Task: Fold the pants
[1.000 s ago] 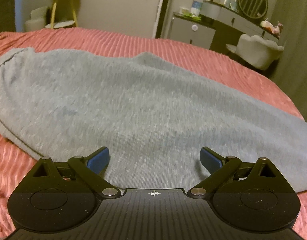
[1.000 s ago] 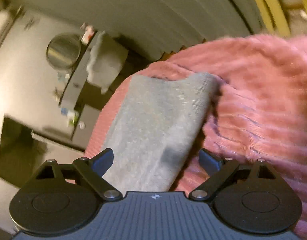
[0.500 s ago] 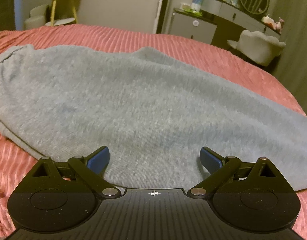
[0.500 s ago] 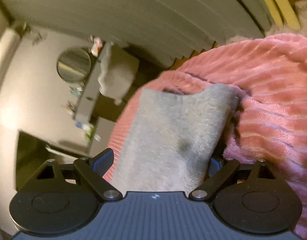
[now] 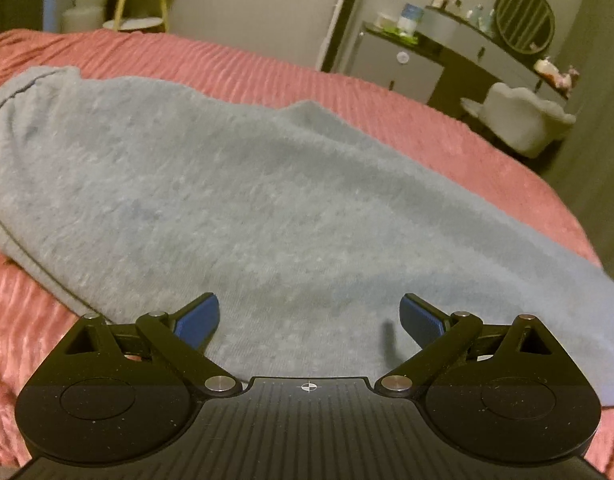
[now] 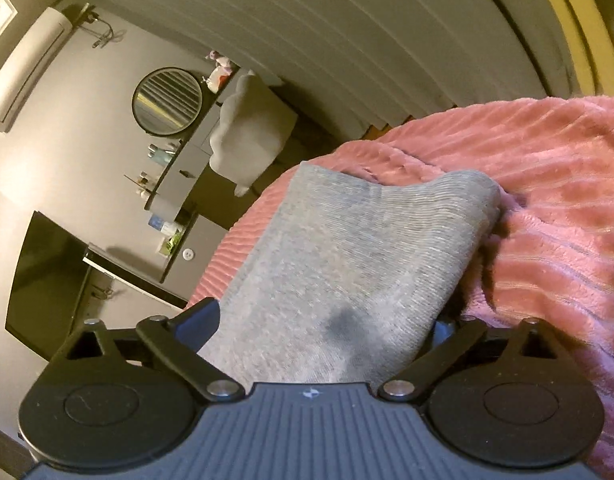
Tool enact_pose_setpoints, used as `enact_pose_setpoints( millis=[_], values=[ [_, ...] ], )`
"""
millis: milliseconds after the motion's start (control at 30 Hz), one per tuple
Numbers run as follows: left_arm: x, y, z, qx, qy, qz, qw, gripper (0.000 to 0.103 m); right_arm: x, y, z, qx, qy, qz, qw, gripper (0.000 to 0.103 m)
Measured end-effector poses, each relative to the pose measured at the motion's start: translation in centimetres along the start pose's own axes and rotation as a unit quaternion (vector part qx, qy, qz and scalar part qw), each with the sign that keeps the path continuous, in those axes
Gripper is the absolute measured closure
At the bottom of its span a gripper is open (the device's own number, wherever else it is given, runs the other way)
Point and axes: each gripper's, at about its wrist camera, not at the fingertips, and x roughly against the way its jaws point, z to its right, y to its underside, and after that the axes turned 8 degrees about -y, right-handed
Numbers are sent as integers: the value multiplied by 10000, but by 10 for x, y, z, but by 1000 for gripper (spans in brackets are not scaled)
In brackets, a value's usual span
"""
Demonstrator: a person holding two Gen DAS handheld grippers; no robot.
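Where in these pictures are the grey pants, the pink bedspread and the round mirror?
grey pants (image 5: 267, 200): left wrist view, middle of the spread fabric.
pink bedspread (image 6: 555, 200): right wrist view, bare ribbed surface beside the pants.
round mirror (image 6: 167, 101): right wrist view, its glass centre.

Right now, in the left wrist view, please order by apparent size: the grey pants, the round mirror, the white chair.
1. grey pants, nearest the camera
2. white chair
3. round mirror, only slightly smaller, so unsure

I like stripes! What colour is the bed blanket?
Pink, with ribbed stripes. The blanket shows best in the left wrist view.
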Motion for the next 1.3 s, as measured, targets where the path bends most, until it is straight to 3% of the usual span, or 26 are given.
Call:
enact_pose_setpoints(
  millis=[100, 167, 300, 367, 433, 600, 800, 867, 933, 1067, 1100, 1133, 1233, 1300],
  values=[
    [-1, 0, 11, -219, 159, -63, 9996, 3, -3, 1, -3, 82, 132, -23, 9999, 4],
    [-4, 0, 18, -437, 43, -6, 9990, 3, -4, 3, -6, 200, 243, -66, 9995, 4],
    [-23, 6, 22, -1073, -1058, -187, 9884, 2, -7, 6, -11, 397, 429, -147, 9982, 4],
    [-18, 4, 17, -835, -1059, -191, 9907, 2, -8, 6, -12, 470, 487, -211, 9975, 4],
    [-17, 4, 12, -798, -1231, -187, 9890, 2, -8, 5, -12, 485, 520, -230, 9972, 4],
    [-16, 6, 11, -750, -1195, -201, 9898, 2, -10, 5, -13, 562, 592, -136, 9966, 4],
    [-18, 5, 10, -725, -1203, -205, 9899, 1, -9, -6, -8, 84, 530, -57, 9985, 6],
    [-19, 4, 12, -744, -1224, -200, 9895, 1, -8, -9, -8, 64, 494, -152, 9986, 22],
    [-20, 4, 13, -763, -1245, -186, 9891, 0, -6, -12, -3, -81, 479, -233, 9985, 48],
    [-20, 4, 12, -755, -1234, -188, 9893, 0, 1, -14, 19, -609, 321, -143, 9975, 77],
    [-20, 4, 11, -752, -1231, -188, 9894, 0, 3, -14, 23, -763, 302, -125, 9965, 91],
    [-21, 4, 11, -753, -1231, -187, 9894, 0, 5, -15, 28, -906, 231, -109, 9956, 95],
    [-21, 4, 12, -759, -1240, -178, 9892, 0, 13, -15, 38, -1408, -435, 72, 9891, 96],
    [-22, 4, 12, -771, -1250, -169, 9890, 0, 10, -15, 41, -1524, -363, 40, 9876, 95]
  ],
)
